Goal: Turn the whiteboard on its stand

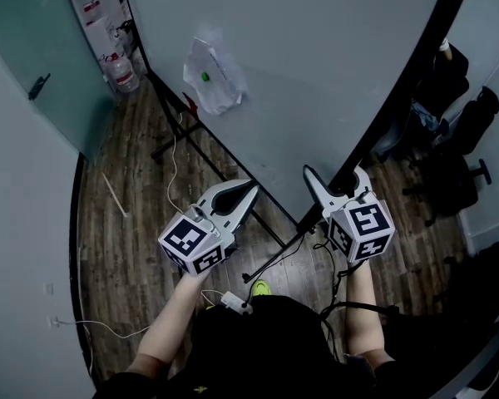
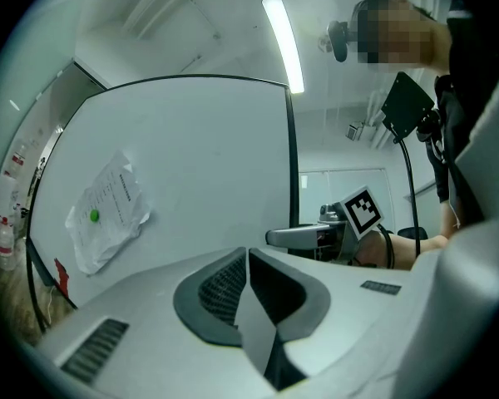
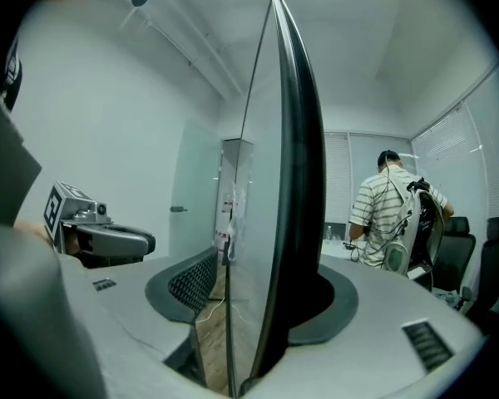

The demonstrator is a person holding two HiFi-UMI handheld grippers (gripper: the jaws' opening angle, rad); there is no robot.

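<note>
Right gripper [image 1: 334, 177] fingers stand apart astride the edge of the whiteboard [image 1: 316, 56], lower centre; left gripper [image 1: 248, 191] fingers are closed, empty. Best clamp the frame squarely before swinging.

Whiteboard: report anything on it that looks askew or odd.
The crumpled paper hangs tilted on the whiteboard, pinned only by one green magnet, with its edges curling off the surface. Nothing else on the board stands out.
</note>
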